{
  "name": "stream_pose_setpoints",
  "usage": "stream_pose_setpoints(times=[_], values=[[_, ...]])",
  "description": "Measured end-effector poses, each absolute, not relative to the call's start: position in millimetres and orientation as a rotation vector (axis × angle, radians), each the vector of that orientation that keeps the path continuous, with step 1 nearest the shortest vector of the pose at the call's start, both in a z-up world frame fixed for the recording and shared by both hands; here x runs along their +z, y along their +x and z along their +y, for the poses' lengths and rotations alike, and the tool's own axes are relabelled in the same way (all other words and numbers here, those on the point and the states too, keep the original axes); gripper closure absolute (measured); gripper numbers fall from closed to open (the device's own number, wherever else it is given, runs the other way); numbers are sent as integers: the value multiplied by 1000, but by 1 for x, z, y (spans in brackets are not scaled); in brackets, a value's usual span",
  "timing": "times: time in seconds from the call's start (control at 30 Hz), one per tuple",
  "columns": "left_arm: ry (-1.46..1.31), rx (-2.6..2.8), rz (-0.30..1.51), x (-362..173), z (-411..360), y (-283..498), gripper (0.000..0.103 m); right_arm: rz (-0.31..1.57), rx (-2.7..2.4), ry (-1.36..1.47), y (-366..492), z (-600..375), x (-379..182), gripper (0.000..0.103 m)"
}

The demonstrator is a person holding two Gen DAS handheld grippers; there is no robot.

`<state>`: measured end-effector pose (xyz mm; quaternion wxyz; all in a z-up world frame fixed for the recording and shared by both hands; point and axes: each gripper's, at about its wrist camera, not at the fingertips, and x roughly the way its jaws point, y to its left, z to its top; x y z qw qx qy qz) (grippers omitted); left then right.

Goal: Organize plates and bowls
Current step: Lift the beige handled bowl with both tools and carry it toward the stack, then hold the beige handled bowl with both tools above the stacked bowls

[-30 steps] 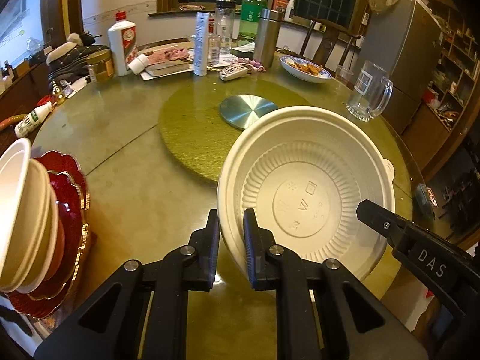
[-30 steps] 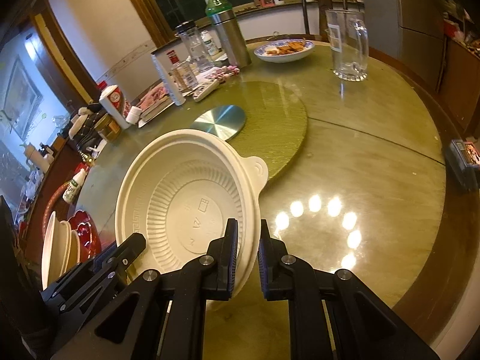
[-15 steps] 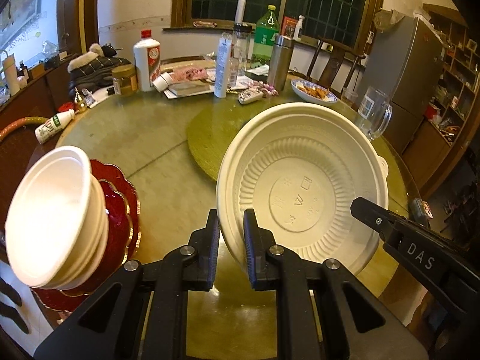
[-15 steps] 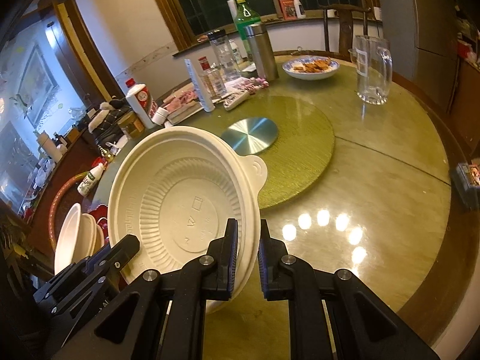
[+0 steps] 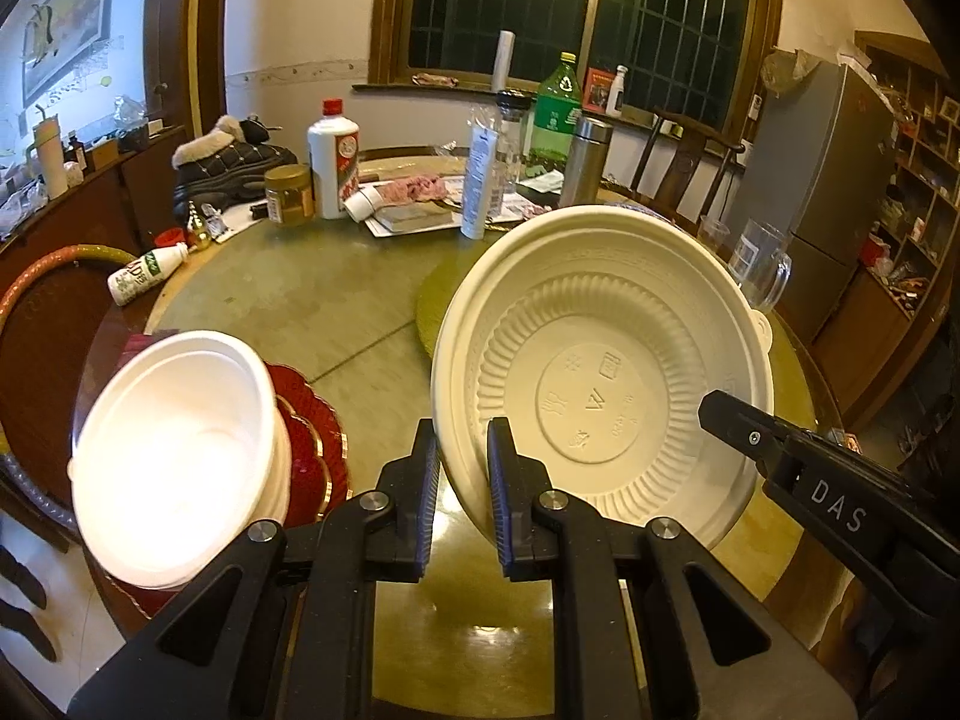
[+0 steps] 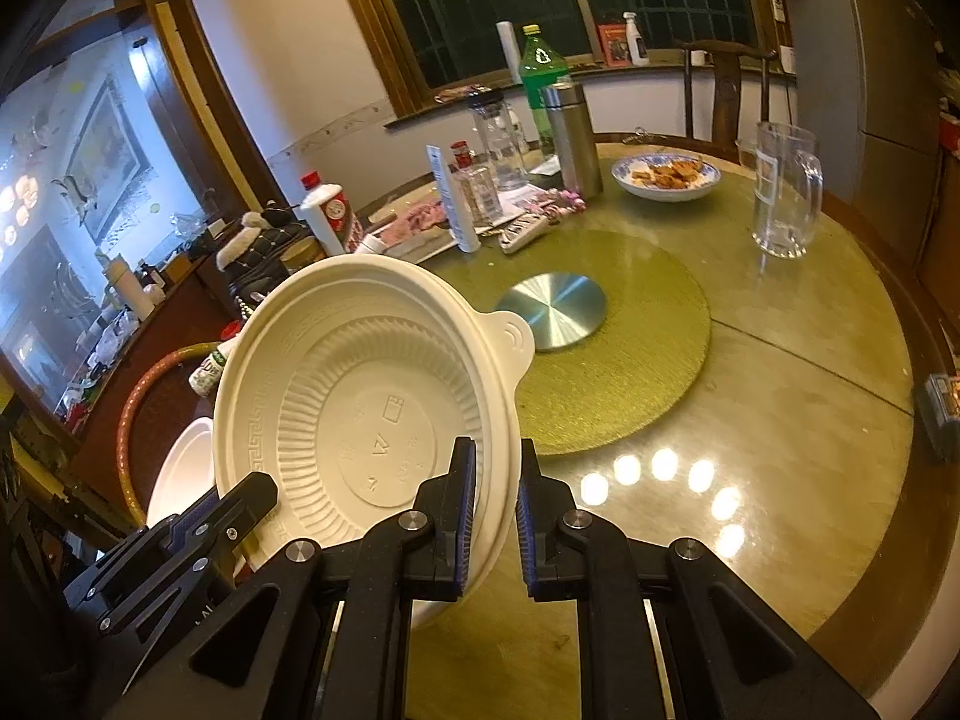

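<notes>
A: Two grippers on one dish. The left gripper [image 5: 461, 483] pinches the near left rim of the cream plastic bowl [image 5: 606, 372], one finger on each side of the wall, and the right gripper [image 6: 495, 519] clamps the opposite rim the same way.

B: Is the bowl on the table?

A: No. It is held up and tilted, its ribbed inside turned toward both cameras, above the near part of the round table [image 5: 288, 306]. In the right wrist view its small tab handle points toward the green mat [image 6: 636, 360] and the metal disc [image 6: 552, 312] at the table's centre.

B: Where do the other dishes sit?

A: Near left, at the table's edge. A stack of white bowls [image 5: 174, 456] rests tilted on red scalloped plates [image 5: 309, 432] with gold trim, just left of the held bowl and apart from it.

B: Anything further off?

A: A glass mug [image 6: 783, 198] at far right, a blue-rimmed dish of food [image 6: 666, 177] beyond the mat, and a steel flask [image 6: 573, 138], a green bottle [image 5: 555, 108] and a white bottle with a red cap [image 5: 333, 159] among the clutter on the far side.
</notes>
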<state>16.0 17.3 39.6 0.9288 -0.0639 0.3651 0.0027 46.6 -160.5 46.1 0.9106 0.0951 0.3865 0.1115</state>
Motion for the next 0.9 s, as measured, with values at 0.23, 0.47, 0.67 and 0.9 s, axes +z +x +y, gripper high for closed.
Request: stream_pose_setpoints(times=[0.23,0.47,0.67,0.9], values=[[-144,37,720,52,35,8,89,777,274,174,46,-141,58,90],[-154,89,670,75,64,-4,89,745,343,140,44,-108,80,90],[-169,161,626,90,99,-15,89,721,427,106,43,-65,98,90],[-204,247,622,84,142,-26,90,757,510,87,50,-15,92,90]])
